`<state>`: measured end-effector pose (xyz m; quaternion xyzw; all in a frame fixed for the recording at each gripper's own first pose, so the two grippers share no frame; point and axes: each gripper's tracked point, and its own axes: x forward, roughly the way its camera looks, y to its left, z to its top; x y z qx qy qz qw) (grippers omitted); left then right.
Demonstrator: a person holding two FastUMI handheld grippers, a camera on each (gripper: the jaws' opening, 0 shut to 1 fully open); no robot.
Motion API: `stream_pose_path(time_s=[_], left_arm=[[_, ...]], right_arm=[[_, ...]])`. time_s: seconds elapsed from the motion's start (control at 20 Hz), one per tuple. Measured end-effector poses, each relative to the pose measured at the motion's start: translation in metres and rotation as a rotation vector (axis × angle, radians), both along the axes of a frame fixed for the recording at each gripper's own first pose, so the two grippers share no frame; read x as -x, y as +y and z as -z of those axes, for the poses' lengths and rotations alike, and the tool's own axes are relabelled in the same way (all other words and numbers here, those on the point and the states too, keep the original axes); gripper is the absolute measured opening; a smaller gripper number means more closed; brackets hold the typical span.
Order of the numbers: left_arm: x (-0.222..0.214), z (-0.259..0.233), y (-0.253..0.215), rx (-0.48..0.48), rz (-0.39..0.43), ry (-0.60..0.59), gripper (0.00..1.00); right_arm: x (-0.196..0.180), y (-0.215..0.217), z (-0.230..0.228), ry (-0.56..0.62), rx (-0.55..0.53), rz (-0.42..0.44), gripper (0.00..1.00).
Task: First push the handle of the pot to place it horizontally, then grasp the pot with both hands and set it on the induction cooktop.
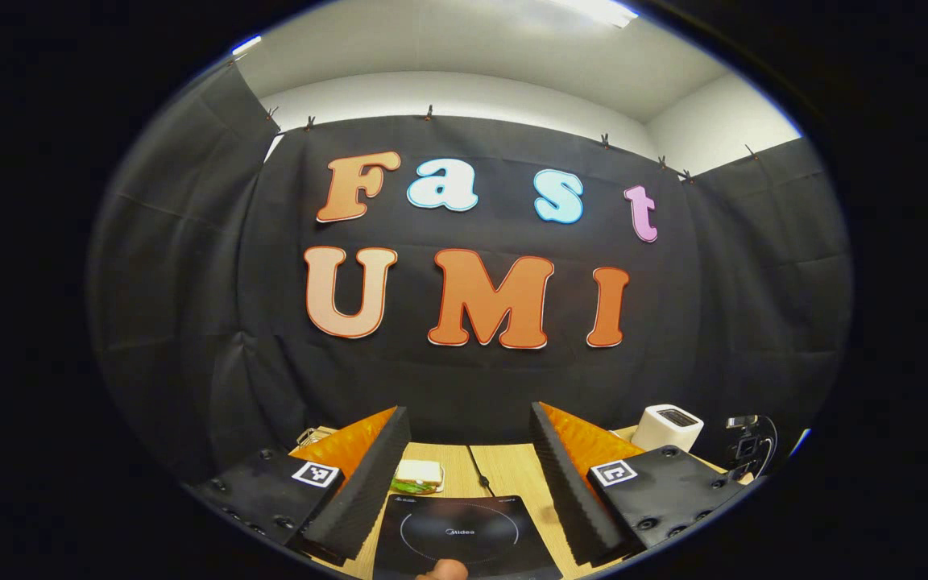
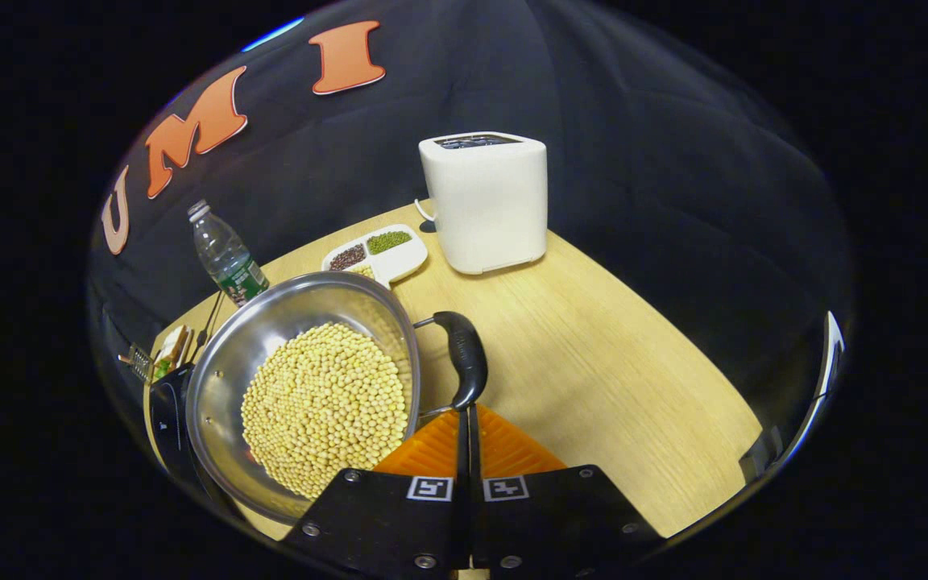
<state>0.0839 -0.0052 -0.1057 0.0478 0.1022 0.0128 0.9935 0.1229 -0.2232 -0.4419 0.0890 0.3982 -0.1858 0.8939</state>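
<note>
A steel pot [image 2: 226, 379] full of yellow soybeans stands on the wooden table [image 2: 593, 362], its left side over the edge of the black induction cooktop [image 2: 167, 419]. Its black handle [image 2: 464, 354] points toward me. My right gripper [image 2: 464, 415] is shut, fingers pressed together, with the tips right at the handle's near end. In the left gripper view my left gripper [image 1: 468, 419] is open, held just above the induction cooktop [image 1: 460, 532] and facing the booth wall, nothing between its fingers.
A white toaster [image 2: 486, 201] stands at the table's far side, with a divided dish of beans [image 2: 375, 254] and a water bottle [image 2: 226, 258] beside it. A sandwich [image 1: 418, 475] and a cable [image 1: 480, 475] lie behind the cooktop. A fingertip [image 1: 444, 570] shows low down.
</note>
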Motion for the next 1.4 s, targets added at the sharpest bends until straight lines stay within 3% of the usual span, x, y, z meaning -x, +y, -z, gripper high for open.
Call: stream_pose_path(time_s=[0.3,0.65,1.15,1.25,1.3,1.35,1.4], left_arm=[[-0.002,0.018,-0.004,-0.025,-0.001,0.026,0.97],[-0.012,0.057,-0.013,-0.009,-0.011,0.08,0.99],[-0.025,0.186,-0.072,0.025,0.031,0.218,0.98],[-0.028,0.222,-0.084,0.038,0.039,0.244,0.98],[-0.029,0.243,-0.093,0.043,0.045,0.265,0.98],[-0.032,0.259,-0.101,0.051,0.057,0.269,0.98],[-0.033,0.272,-0.108,0.055,0.068,0.272,0.99]], right_arm=[[-0.025,-0.004,0.001,0.012,0.023,-0.006,0.0],[-0.016,-0.005,-0.023,-0.025,0.058,-0.028,0.0],[-0.015,0.001,-0.071,-0.144,0.078,-0.111,0.02],[-0.018,0.006,-0.076,-0.166,0.08,-0.138,0.1],[-0.022,0.006,-0.078,-0.181,0.089,-0.152,0.25],[-0.024,0.007,-0.08,-0.194,0.101,-0.165,0.31],[-0.027,0.007,-0.082,-0.206,0.112,-0.176,0.44]])
